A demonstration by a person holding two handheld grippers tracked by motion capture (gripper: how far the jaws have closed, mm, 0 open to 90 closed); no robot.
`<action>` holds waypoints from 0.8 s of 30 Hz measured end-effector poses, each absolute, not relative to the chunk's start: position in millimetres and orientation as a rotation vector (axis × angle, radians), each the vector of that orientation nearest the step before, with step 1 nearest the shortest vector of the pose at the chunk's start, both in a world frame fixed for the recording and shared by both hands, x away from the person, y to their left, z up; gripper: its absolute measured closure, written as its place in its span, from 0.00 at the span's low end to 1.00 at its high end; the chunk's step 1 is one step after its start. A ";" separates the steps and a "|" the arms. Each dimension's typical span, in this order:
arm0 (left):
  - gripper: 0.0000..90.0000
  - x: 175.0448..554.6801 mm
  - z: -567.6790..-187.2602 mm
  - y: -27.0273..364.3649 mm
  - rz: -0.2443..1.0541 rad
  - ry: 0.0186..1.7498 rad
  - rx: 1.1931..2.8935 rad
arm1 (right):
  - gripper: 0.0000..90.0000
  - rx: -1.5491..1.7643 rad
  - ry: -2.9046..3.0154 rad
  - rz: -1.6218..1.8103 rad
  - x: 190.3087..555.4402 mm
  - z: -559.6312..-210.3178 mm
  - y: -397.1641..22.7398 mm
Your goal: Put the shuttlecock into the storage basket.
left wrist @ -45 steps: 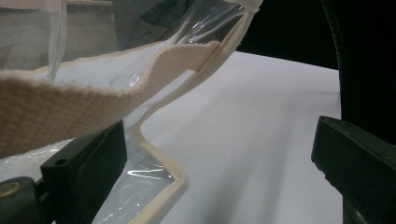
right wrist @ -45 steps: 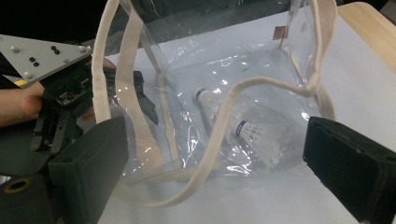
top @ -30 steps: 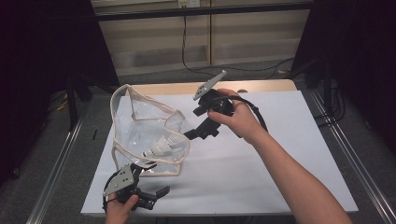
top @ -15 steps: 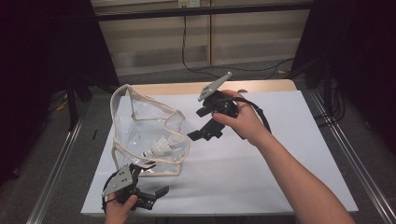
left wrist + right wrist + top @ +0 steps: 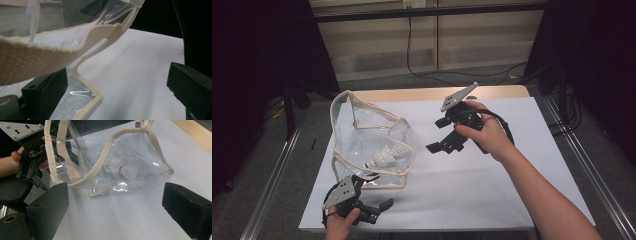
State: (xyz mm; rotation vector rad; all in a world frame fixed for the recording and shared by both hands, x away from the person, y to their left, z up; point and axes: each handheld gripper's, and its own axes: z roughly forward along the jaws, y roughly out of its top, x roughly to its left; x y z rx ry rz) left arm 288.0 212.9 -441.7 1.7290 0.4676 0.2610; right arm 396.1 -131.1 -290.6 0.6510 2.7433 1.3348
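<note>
- Two grippers are working over the white table [image 5: 492, 200], both with jaws spread wide and clamping nothing.
- Left gripper [image 5: 372, 209] is sitting at the near left edge, just beside the near corner of the clear bag [image 5: 362, 135]; in the left gripper view, the bag's cream trim [image 5: 50, 50] is hanging above the gap between its jaws.
- Right gripper [image 5: 443, 145] is hovering right of the bag, apart from it, pointing toward it.
- One shuttlecock [image 5: 387, 156] is lying inside the bag, on its side.
</note>
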 end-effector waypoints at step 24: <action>0.04 285.7 -441.0 220.3 0.283 0.485 1.719 | 0.07 0.648 2.728 1.374 384.4 -303.4 -146.9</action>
